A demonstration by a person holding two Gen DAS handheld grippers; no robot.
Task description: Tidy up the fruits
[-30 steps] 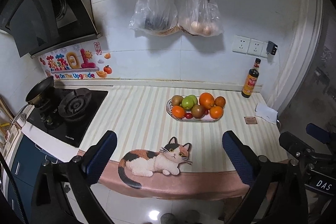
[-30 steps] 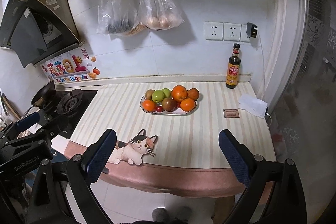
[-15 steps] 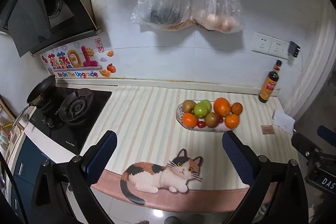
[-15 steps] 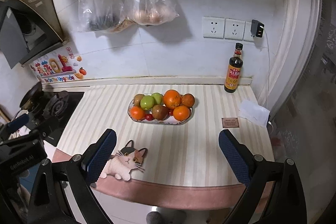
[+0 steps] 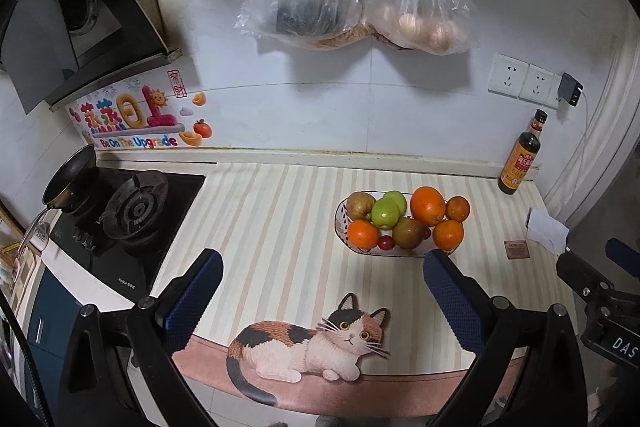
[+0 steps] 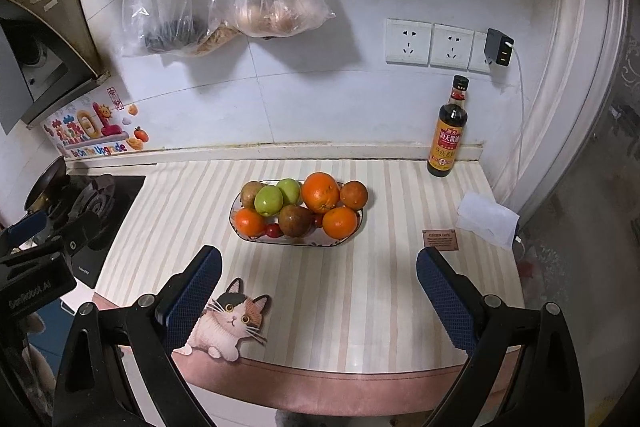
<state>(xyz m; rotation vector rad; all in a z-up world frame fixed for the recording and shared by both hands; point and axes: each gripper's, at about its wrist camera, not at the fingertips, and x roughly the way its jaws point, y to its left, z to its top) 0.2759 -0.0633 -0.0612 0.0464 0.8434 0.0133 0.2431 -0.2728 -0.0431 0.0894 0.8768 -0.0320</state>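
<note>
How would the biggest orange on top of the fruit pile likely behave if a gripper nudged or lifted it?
The big orange is round and perched high on other fruit, so a nudge would probably send it rolling off the dish. Its dimpled peel looks firm, likely giving decent grip. Lifting it may unsettle the smaller orange beside it.

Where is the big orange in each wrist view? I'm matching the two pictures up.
Left wrist: the big orange sits right of centre, at the back right of the fruit plate.
Right wrist: the big orange sits near centre, at the back of the plate.
Shared landmark: the soy sauce bottle by the wall.
</note>
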